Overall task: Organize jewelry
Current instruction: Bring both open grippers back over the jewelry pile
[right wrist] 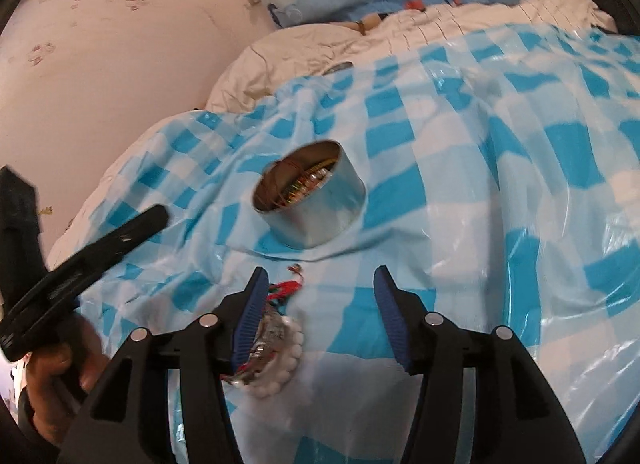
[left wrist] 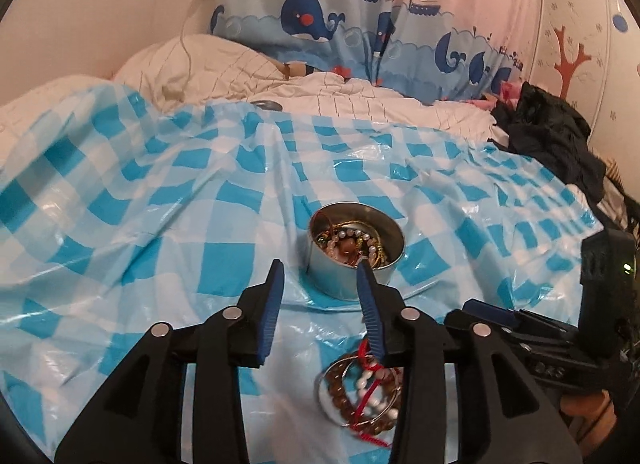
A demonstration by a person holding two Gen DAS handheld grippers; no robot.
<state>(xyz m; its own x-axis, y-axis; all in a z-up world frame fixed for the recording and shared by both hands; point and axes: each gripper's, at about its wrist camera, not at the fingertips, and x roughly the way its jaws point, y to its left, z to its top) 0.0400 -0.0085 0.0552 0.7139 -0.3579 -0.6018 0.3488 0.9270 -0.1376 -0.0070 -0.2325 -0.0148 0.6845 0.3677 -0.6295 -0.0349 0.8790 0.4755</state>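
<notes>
1. Our left claw (left wrist: pixel 322 280) is released, its blue pads apart with nothing between them, over the blue-and-white checked plastic sheet (left wrist: pixel 160 192) spread on the bed.
2. Just ahead of that claw stands the round metal tin (left wrist: pixel 356 248), upright, with beads and chains inside.
3. Below its right finger lies a heap of bracelets (left wrist: pixel 362 392): wooden beads, white pearls, red cord, metal bangles.
4. Our right claw (right wrist: pixel 320 288) is also released and grips nothing; the bracelet heap lies under its left finger, whether touching we cannot tell.
5. The tin sits ahead of this claw, slightly left.
</notes>
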